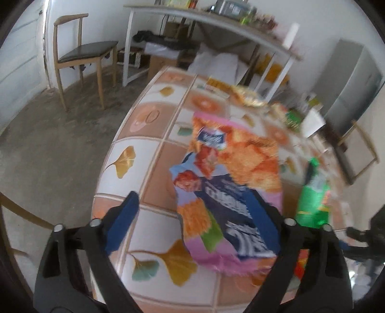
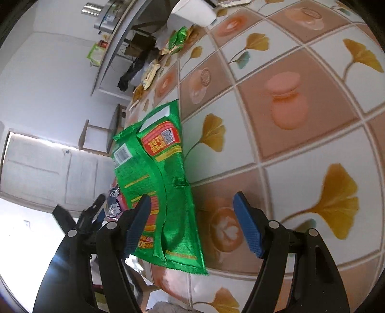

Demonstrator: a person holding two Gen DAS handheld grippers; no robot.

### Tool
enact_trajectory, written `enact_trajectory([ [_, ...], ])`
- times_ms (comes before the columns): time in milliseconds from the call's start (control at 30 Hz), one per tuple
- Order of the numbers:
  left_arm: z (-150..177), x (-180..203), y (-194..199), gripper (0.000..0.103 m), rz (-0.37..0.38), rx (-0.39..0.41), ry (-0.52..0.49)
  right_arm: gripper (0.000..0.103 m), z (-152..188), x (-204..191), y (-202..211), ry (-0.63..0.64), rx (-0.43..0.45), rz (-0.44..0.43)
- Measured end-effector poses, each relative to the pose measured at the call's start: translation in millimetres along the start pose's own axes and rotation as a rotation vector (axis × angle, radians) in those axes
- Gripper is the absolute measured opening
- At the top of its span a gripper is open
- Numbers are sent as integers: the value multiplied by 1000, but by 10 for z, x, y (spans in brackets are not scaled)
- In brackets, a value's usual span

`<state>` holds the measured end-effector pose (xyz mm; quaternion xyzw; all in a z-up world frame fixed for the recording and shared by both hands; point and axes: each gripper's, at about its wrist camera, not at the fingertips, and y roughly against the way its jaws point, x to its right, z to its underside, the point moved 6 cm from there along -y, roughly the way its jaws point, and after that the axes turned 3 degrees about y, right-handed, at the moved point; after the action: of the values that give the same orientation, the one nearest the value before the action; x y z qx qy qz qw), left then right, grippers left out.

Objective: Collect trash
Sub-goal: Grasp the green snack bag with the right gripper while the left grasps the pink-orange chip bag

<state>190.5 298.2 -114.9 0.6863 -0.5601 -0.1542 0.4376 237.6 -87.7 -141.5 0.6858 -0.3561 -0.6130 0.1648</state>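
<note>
A pink, orange and blue snack bag (image 1: 228, 190) lies flat on the tiled tablecloth (image 1: 134, 120). My left gripper (image 1: 197, 216) is open, its fingers on either side of the bag's near end. A green snack wrapper (image 2: 161, 180) lies at the table's edge, standing green in the left wrist view (image 1: 312, 195). My right gripper (image 2: 192, 224) is open, with the wrapper's lower part between its fingers. More wrappers (image 2: 178, 41) lie at the far end of the table.
A white cup (image 2: 192, 10) stands past the far wrappers. A wooden chair (image 1: 81, 53) and a white shelf table (image 1: 216, 29) stand beyond the table. The left gripper body (image 2: 84, 216) shows beside the green wrapper.
</note>
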Motion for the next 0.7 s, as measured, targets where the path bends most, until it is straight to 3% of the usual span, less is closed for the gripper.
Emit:
enact_trajectory([
  [133, 65, 93, -187, 64, -13, -51, -23, 70, -28, -53, -60, 4, -11, -8],
  [300, 192, 328, -226, 48, -14, -46, -104, 70, -74, -70, -97, -4, -19, -14],
  [500, 458, 765, -217, 44, -2, -47, -250, 70, -50, -31, -67, -17, -7, -34],
  [700, 709, 1126, -181, 44, 48, -67, -324, 70, -4, 113, 93, -46, 10, -44],
])
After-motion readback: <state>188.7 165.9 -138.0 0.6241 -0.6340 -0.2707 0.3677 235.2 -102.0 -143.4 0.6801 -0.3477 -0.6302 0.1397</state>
